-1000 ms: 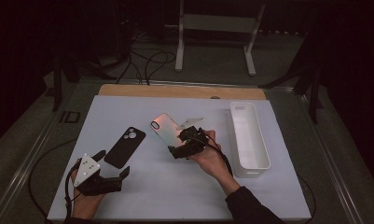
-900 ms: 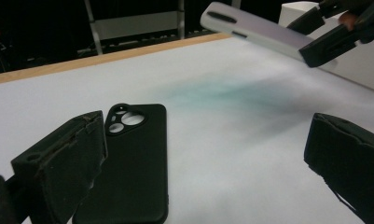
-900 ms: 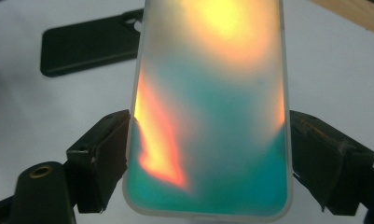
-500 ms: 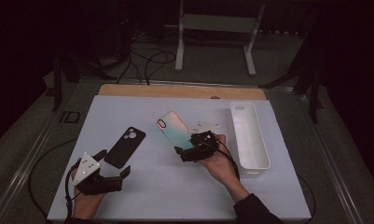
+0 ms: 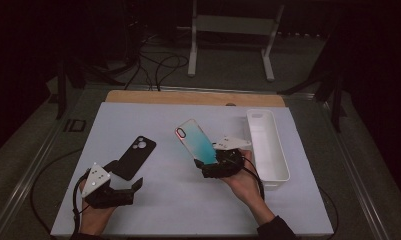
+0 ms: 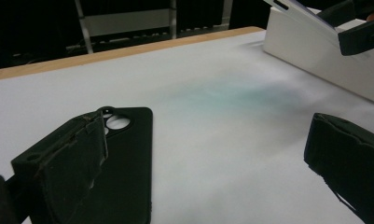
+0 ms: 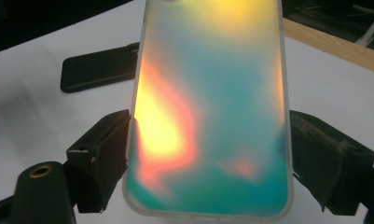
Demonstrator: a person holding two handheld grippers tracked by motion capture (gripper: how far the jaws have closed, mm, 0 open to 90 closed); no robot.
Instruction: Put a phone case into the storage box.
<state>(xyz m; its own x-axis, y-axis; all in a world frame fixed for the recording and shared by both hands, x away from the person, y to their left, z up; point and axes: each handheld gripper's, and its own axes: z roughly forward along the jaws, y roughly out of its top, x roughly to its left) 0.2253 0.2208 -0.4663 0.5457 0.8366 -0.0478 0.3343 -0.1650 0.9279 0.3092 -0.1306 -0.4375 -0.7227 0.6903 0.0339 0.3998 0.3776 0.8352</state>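
A: What is the right gripper (image 5: 214, 164) doing?

B: It is gripping the iridescent phone case (image 5: 196, 142) across its width. In the right gripper view both black jaws are pressing on the long edges of that case (image 7: 210, 107), so the claw is standing wide but clamped on it.

A: Where is the case sitting?

B: It is hovering off the white table (image 5: 178, 200), tilted, its camera end pointing toward eleven o'clock in the high view. It is hanging just left of the white tray (image 5: 268, 150), which is lying at three o'clock on the table.

A: And the left gripper (image 5: 123, 189)?

B: It is resting at about seven o'clock, near the table's front edge. In the left gripper view its two jaws are standing far apart with bare table between them, so the claw is wide and holding nothing.

A: Anything near it?

B: The black phone case (image 5: 134, 156) is lying flat at about nine o'clock, just beyond the left gripper. In the left gripper view that black case (image 6: 124, 163) is lying partly behind the left-hand jaw, its camera cutout peeking above it. I cannot tell whether the jaw is touching it.
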